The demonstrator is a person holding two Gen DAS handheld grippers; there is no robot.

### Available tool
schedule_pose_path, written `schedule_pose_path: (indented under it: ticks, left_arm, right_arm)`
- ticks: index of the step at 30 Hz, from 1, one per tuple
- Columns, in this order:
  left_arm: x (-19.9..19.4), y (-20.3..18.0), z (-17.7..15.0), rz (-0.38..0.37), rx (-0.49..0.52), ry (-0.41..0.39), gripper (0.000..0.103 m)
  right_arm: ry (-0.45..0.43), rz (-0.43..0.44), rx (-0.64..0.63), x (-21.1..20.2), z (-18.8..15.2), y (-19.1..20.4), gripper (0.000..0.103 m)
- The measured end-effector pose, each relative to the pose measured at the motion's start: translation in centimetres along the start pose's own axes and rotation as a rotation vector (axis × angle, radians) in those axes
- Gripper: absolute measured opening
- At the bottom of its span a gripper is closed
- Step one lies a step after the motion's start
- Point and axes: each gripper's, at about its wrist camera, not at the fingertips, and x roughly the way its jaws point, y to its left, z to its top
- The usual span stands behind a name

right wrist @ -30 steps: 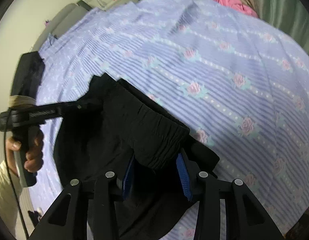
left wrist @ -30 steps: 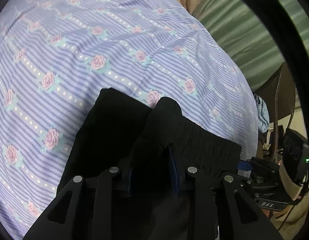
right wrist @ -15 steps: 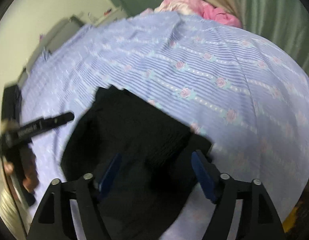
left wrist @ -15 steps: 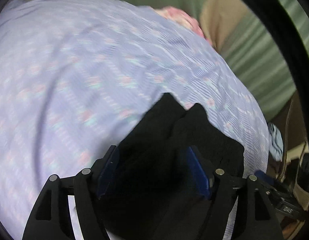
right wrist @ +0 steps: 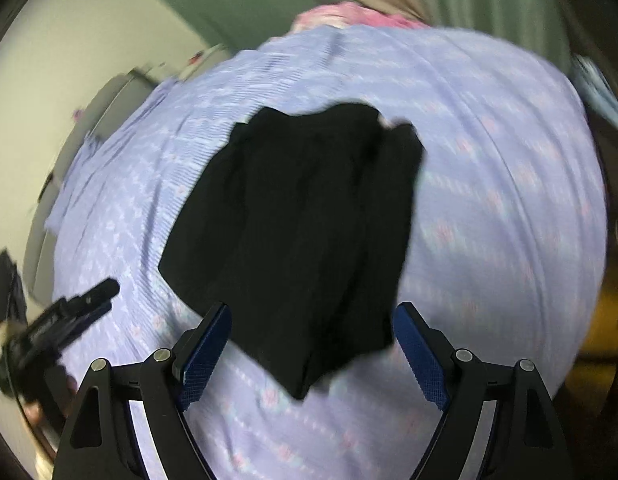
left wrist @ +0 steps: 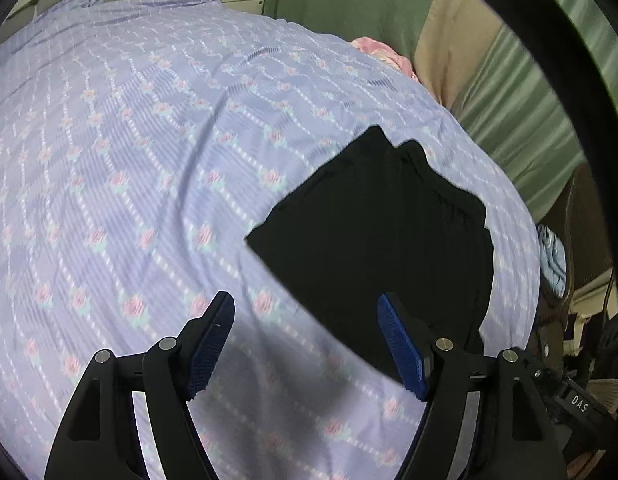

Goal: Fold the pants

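Observation:
The black pants (left wrist: 385, 236) lie folded in a compact block on the lilac flowered bedsheet (left wrist: 149, 160). They also show in the right wrist view (right wrist: 301, 216), blurred. My left gripper (left wrist: 307, 344) is open and empty, raised above the sheet, with the pants ahead and to its right. My right gripper (right wrist: 313, 346) is open and empty, held back above the near edge of the pants. The left gripper (right wrist: 65, 320) shows in the right wrist view at the lower left, apart from the pants.
A pink cloth (left wrist: 385, 54) lies at the far edge of the bed by green and beige curtains (left wrist: 509, 92). A white bedside cabinet (left wrist: 245, 0) stands at the back. A light blue cloth (left wrist: 553, 256) and a chair are at the right of the bed.
Both grippers have opened and let go of the pants, then lifted up and back. The pants now lie folded flat on the sheet.

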Motion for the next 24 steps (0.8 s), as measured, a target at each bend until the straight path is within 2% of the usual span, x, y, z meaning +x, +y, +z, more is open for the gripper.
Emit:
schedule_pose_path:
  ticks: [2, 5, 12, 17, 24]
  left_arm:
    - [0.3, -0.2, -0.8, 0.011, 0.010, 0.008, 0.073]
    - [1.1, 0.2, -1.6, 0.018, 0.024, 0.018, 0.073]
    - [4.8, 1.7, -2.4, -0.039, -0.001, 0.057, 0.073]
    - [7.2, 2.2, -2.2, -0.114, -0.005, 0.080, 0.073]
    - [9.3, 4.5, -1.6, -0.217, -0.123, 0.069, 0.073]
  right_arm:
    - [0.032, 0.018, 0.045, 0.4, -1.7, -0.3, 0.084]
    - [0.037, 0.054, 0.069, 1.5, -3.2, -0.3, 0.084]
    - [0.027, 0.104, 0.237, 4.8, -4.7, -2.6, 0.084]
    - [0.009, 0.126, 0.296, 6.4, -5.5, -2.9, 0.084]
    - [-0.022, 0.115, 0.327, 7.2, -5.5, -2.3, 0.084]
